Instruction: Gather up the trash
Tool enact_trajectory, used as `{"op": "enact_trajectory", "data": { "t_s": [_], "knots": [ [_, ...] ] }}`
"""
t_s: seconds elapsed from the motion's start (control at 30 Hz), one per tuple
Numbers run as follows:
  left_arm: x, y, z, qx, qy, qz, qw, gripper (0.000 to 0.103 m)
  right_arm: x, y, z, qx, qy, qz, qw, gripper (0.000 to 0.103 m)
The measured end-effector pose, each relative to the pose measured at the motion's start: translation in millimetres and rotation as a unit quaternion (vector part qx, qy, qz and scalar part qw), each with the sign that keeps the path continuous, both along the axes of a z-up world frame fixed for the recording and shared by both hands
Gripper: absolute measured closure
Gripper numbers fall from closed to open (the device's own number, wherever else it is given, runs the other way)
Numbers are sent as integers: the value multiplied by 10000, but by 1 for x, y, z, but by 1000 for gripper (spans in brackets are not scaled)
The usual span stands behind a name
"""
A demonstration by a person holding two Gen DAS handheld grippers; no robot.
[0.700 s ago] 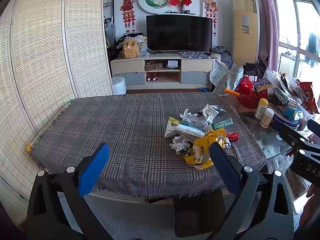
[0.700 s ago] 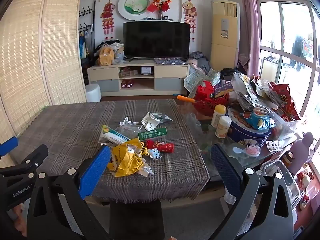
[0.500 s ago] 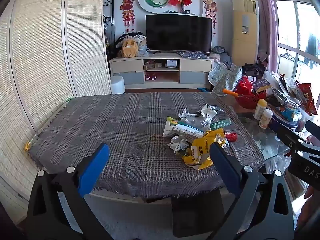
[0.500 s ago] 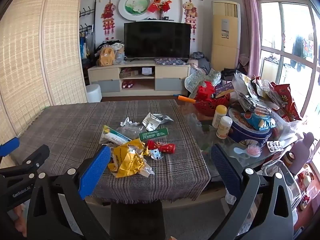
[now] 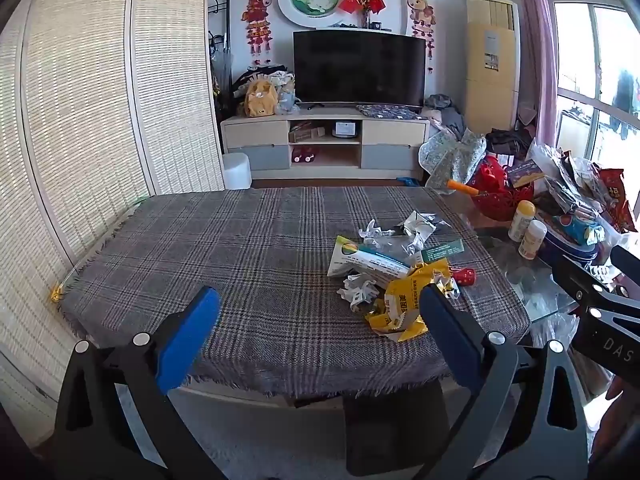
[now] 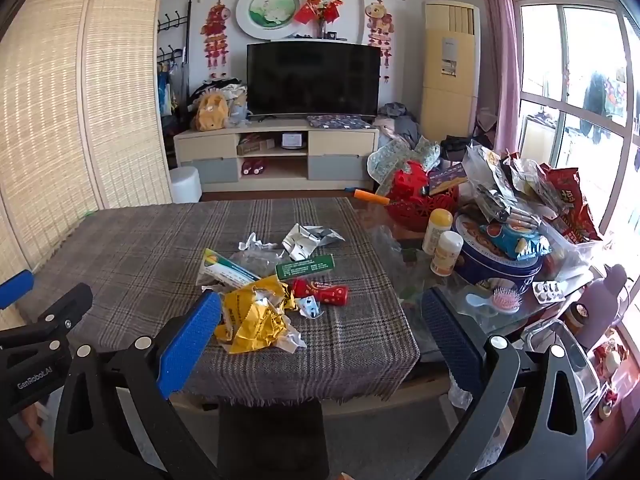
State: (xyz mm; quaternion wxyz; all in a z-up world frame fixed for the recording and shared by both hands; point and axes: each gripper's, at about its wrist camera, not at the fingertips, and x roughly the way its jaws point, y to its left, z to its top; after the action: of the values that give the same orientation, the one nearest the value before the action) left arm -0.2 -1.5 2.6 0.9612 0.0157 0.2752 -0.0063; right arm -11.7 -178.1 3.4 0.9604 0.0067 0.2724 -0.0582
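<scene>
1. Left wrist view. The left claw (image 5: 316,322) stands wide open with nothing between its blue pads (image 5: 188,338), short of the near edge of the surface (image 5: 224,248), which is covered by a grey plaid cloth. The trash pile (image 5: 394,268) lies on the right half of the cloth: a crumpled yellow wrapper (image 5: 404,300) nearest, a white-and-green carton (image 5: 366,260) behind it, and silver foil scraps (image 5: 416,228) farthest. Part of the right claw (image 5: 596,300) shows at the right edge.
2. Right wrist view. The right claw (image 6: 320,330) is likewise wide open and empty. The trash pile (image 6: 276,276) lies ahead, near the cloth's near edge; a red packet (image 6: 322,290) and a green box (image 6: 306,266) lie beside the yellow wrapper (image 6: 254,320). To the right, a blue tin (image 6: 496,268) and two bottles (image 6: 442,244) stand on glass.
</scene>
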Motion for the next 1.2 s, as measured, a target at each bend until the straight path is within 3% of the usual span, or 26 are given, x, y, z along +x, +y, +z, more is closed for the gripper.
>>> {"op": "enact_trajectory", "data": {
  "t_s": [1.2],
  "knots": [
    [3,2,2,-38,14,7,10000,8,-3,-1,0,21,-5,8,10000,3]
  ]
}}
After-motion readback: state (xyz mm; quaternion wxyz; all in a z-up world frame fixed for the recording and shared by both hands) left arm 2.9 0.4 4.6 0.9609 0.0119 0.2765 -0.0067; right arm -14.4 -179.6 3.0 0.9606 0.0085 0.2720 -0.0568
